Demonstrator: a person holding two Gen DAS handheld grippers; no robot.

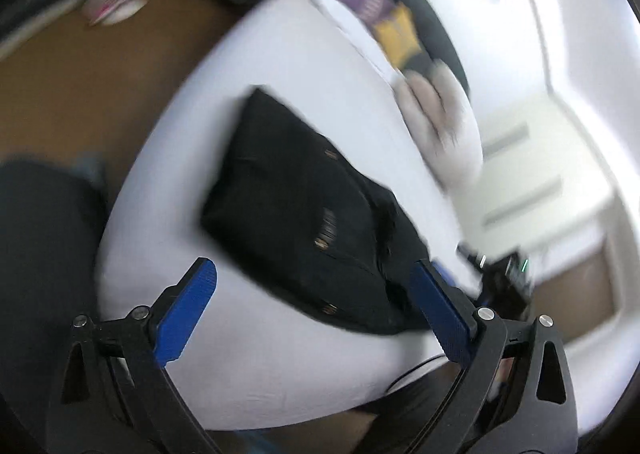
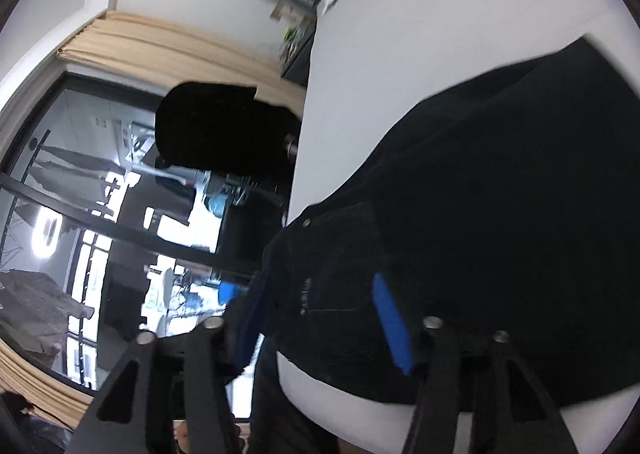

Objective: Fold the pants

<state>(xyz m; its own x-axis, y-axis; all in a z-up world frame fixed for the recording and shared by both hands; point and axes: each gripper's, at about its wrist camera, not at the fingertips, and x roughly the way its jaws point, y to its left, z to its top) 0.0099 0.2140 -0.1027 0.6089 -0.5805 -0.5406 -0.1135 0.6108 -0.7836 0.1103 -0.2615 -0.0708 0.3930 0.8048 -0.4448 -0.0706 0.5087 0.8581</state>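
Observation:
The black pants (image 1: 304, 205) lie folded into a compact bundle on a white-covered table (image 1: 256, 101). My left gripper (image 1: 316, 274) is open, its blue pads wide apart above the bundle's near edge, holding nothing. In the right wrist view the pants (image 2: 500, 193) fill the right side. My right gripper (image 2: 320, 294) stands open around the bundle's corner, one blue finger (image 2: 390, 318) on top of the cloth and the other at its edge. The view is motion-blurred.
A light folded cloth (image 1: 436, 121) lies at the table's far edge. Purple and yellow items (image 1: 384, 17) sit beyond it. Brown floor (image 1: 80, 85) lies left of the table. A window with beige curtains (image 2: 140, 41) and a dark chair (image 2: 216, 125) are left in the right view.

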